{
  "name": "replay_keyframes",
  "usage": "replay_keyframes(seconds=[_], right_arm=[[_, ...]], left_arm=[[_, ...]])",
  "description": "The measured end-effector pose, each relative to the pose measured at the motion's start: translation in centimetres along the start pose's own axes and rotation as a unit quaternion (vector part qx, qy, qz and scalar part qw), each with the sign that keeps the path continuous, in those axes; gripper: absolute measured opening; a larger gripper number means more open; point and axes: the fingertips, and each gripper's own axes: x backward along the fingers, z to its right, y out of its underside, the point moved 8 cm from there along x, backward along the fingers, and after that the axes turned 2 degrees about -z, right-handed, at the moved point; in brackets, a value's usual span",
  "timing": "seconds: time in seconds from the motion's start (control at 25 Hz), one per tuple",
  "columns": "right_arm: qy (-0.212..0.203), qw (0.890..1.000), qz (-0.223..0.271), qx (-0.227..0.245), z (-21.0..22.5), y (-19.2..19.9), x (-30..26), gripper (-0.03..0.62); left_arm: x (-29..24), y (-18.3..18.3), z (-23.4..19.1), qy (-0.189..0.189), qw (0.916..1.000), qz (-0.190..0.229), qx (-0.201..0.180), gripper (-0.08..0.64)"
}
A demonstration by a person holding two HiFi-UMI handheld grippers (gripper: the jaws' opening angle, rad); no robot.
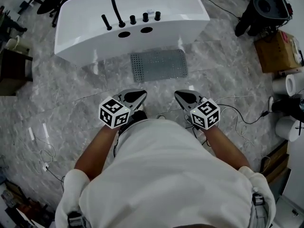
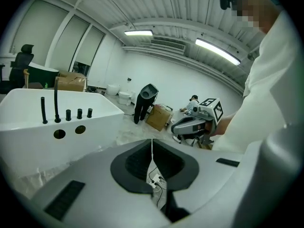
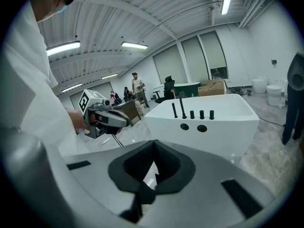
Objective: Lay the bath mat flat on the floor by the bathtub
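Observation:
In the head view a grey perforated bath mat (image 1: 159, 65) lies flat on the marble floor just in front of the white bathtub (image 1: 90, 37) with its black taps. Both grippers hover near the person's body, well short of the mat. My left gripper (image 1: 140, 95) is shut and holds nothing; its jaws meet in the left gripper view (image 2: 152, 142). The right gripper (image 1: 180, 95) is shut and empty too, its jaws closed together in the right gripper view (image 3: 154, 144). The tub (image 3: 204, 122) shows beyond them.
A cardboard box (image 1: 278, 51) and a black machine (image 1: 266, 8) stand at the right. White rolls (image 1: 290, 84) and loose cables (image 1: 240, 118) lie near the right gripper. Dark furniture (image 1: 14, 70) sits at the left edge.

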Motion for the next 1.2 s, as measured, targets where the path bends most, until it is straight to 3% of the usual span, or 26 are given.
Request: replay_keyframes(seconds=[0.4, 1.2], right_arm=[[-0.016, 1.000, 0.014, 0.010, -1.0, 3.1, 3.4, 0.008], [-0.025, 0.999, 0.023, 0.021, -2.3, 4.8, 4.6, 0.008]], left_arm=[[-0.9, 1.5, 6.3, -0.008, 1.0000, 0.005, 0.001, 0.023], [0.6, 3.5, 8.7, -0.041, 0.9991, 0.007, 0.009, 0.023]])
